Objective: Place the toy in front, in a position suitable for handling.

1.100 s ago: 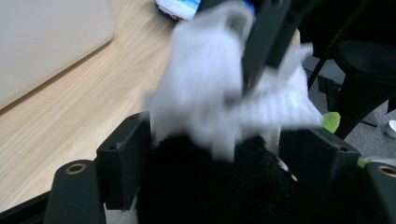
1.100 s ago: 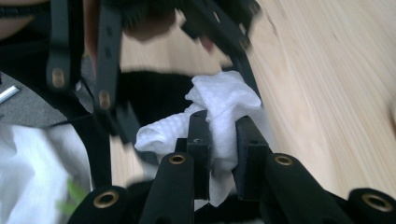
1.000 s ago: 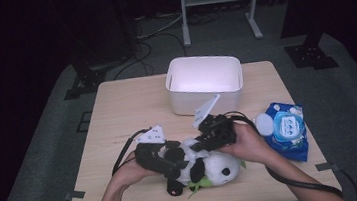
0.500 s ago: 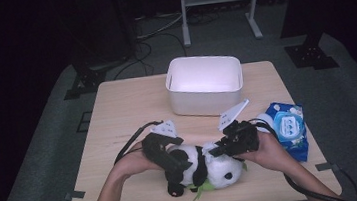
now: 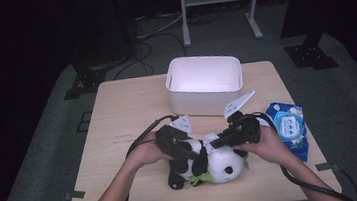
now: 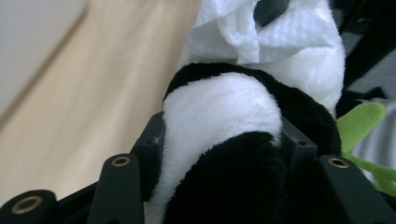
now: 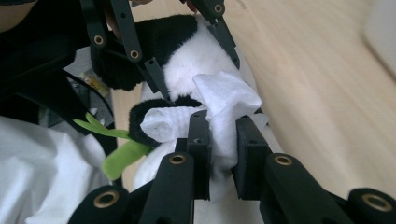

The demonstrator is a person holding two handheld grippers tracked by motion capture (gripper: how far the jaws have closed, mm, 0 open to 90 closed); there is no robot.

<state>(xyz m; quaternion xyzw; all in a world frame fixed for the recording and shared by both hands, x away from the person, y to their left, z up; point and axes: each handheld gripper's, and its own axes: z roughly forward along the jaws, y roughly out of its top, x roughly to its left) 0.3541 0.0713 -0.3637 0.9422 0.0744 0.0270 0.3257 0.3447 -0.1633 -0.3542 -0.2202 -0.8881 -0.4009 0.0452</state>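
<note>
A black-and-white panda plush with a green leaf lies on the wooden table near its front edge. My left gripper comes from the left; its jaws have just been closing and now squeeze the panda's body between them. From the right, my right gripper is shut on a crumpled white wipe and holds it against the panda's head. The same wipe sits on top of the plush in the left gripper view. The left gripper shows ahead in the right gripper view.
A white rectangular bin stands behind the hands at the table's middle. A blue pack of wipes lies at the right edge. Bare tabletop stretches to the left and along the front.
Both hands have shifted a little to the right. The left gripper's jaws have closed in on the panda's body. The right gripper keeps the wipe and has come down onto the panda's head.
</note>
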